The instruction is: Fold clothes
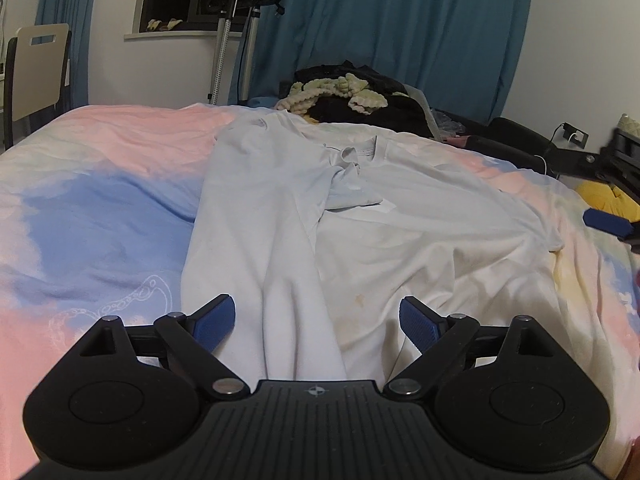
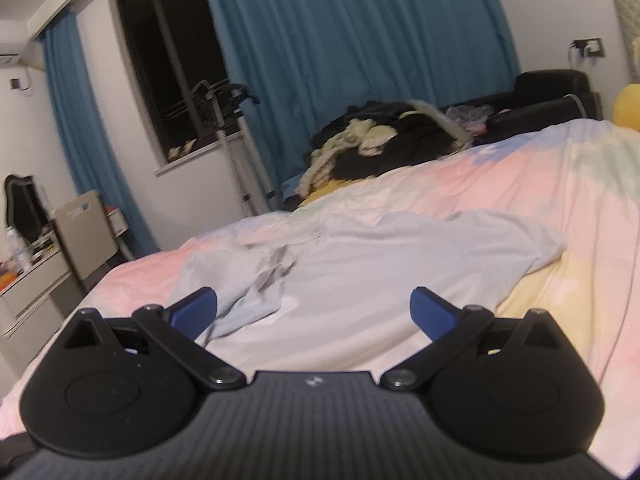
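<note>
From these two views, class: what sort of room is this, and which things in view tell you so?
Most likely a bedroom in a home. A wide bed with pastel bedding fills both views, with a white T-shirt spread on it, teal curtains hang beside a dark window, and a heap of clothes lies at the far edge.

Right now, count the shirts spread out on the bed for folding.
1: a white T-shirt lies across the middle of the bedspread, one side already folded over. The dark clothes pile at the far edge may hide more.
</note>
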Available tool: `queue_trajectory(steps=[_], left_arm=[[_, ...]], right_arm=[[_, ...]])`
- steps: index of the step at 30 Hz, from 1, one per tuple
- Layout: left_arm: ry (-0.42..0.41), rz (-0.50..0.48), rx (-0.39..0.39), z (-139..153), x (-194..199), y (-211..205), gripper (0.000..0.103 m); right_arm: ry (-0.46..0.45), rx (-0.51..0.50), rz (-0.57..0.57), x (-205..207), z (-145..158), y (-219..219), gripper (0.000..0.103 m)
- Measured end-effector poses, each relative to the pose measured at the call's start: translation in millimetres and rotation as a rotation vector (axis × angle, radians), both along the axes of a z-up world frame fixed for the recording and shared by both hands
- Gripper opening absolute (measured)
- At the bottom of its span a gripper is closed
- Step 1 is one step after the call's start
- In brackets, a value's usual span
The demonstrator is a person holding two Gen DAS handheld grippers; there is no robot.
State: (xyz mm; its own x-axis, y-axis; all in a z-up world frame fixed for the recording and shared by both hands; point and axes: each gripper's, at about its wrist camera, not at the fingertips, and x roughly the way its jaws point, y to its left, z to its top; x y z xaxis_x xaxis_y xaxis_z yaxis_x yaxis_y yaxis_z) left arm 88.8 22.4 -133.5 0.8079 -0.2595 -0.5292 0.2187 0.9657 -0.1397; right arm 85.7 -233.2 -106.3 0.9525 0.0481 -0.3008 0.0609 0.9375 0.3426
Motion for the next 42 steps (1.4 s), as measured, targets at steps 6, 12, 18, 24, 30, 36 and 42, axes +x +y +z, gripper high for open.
queue_trajectory(steps=[6, 12, 18, 24, 30, 36, 42], left_arm=[[-0.028, -0.008, 0.004, 6, -5, 0, 0.092], [-0.032, -0.011, -0.053, 13, -3, 1, 0.092], [0.018, 0.0, -0.109, 16, 4, 7, 0.092], [0.056, 0.01, -0.201, 19, 17, 18, 0.092], [0.027, 0.035, -0.228, 28, 24, 28, 0.092], [-0.041, 0.078, -0.248, 41, 24, 49, 0.092], [-0.029, 0.104, -0.251, 46, 32, 72, 0.092]], right_arm=[[0.026, 0.122, -0.107, 45, -9, -60, 0.103], [0.101, 0.507, -0.378, 54, -73, -168, 0.102], [0.025, 0.613, -0.397, 69, -108, -205, 0.099], [-0.044, 0.557, -0.381, 94, -113, -218, 0.065], [-0.133, 0.407, -0.367, 100, -78, -190, 0.005], [-0.233, 0.226, -0.15, 130, -5, -115, 0.003], [-0.161, 0.074, 0.122, 172, 5, -3, 0.003]])
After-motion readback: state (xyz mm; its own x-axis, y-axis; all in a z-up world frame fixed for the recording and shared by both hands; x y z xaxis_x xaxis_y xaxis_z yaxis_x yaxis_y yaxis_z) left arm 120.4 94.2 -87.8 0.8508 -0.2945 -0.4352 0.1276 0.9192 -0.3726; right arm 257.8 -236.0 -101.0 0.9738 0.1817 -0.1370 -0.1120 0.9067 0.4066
